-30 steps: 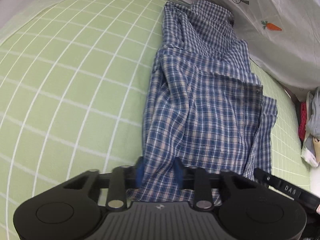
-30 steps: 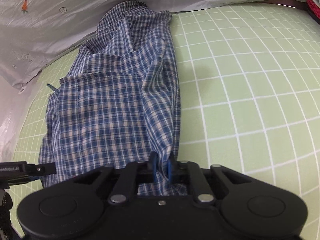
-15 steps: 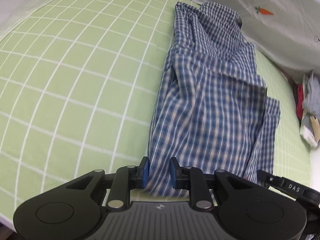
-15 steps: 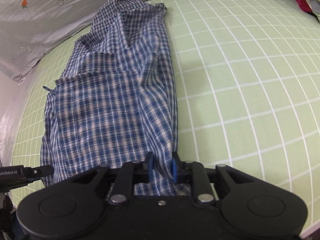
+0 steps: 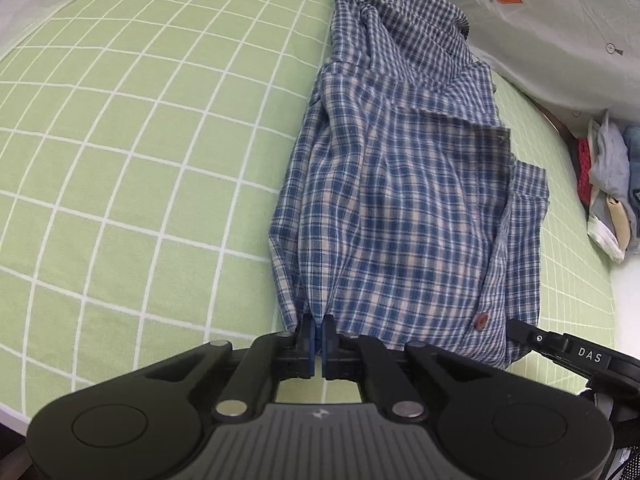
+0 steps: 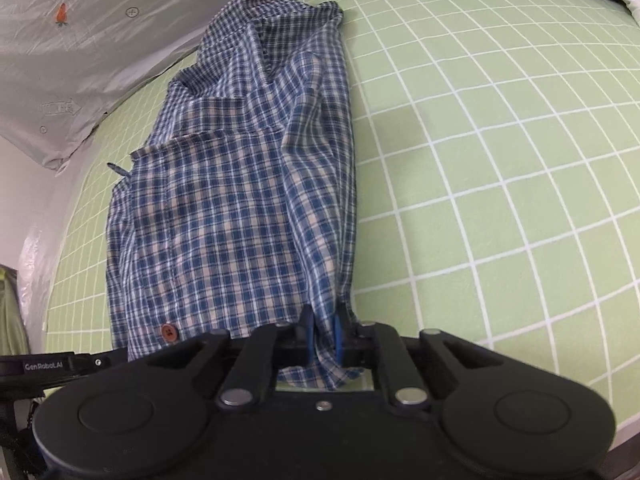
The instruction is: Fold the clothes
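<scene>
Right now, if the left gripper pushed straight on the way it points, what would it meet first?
The plaid shirt itself: the left gripper is already shut on its near hem, so more cloth lies directly ahead, with the green checked sheet right under it. Depth is hard to judge.

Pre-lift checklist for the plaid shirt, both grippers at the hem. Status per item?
1. Left gripper shut on the plaid shirt at its hem corner: ok.
2. Right gripper closing, hem bunched between its fingers: ok.
3. Sides already folded in, narrow strip: ok.
4. Shirt flat: not ok, wrinkled near the collar.
5. Green checked sheet beside the shirt bare: ok.
6. All layers caught in each grip: cannot tell.
</scene>
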A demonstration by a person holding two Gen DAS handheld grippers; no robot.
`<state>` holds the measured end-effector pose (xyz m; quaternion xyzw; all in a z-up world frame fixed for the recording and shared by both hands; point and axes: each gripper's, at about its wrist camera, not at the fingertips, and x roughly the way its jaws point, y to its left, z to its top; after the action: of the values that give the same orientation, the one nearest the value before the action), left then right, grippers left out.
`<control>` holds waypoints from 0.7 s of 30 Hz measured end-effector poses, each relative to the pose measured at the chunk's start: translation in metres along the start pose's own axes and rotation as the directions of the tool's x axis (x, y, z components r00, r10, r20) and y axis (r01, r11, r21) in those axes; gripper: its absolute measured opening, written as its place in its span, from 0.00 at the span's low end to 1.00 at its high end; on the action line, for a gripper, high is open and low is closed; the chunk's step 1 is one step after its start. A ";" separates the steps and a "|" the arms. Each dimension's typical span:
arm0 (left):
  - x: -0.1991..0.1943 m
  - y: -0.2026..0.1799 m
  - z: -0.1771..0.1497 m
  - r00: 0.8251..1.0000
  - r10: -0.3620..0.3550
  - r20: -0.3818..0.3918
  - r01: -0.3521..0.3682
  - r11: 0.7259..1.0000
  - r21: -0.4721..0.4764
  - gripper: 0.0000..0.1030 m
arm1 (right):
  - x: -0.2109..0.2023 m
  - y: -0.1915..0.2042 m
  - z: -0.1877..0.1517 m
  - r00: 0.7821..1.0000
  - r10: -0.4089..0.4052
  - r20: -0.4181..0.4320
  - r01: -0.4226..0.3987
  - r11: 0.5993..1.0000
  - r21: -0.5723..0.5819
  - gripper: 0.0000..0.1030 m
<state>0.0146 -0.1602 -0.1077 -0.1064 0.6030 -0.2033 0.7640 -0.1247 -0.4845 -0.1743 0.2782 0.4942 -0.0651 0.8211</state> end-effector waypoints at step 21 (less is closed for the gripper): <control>-0.028 0.002 0.015 0.998 0.018 0.060 -0.014 0.998 -0.058 0.24 | -0.026 -0.005 0.011 1.000 -0.015 -0.001 0.015 0.998 -0.060 0.51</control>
<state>0.0246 -0.1473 -0.0805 -0.1298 0.5859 -0.1762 0.7802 -0.1310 -0.4992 -0.1507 0.2498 0.4988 -0.0561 0.8281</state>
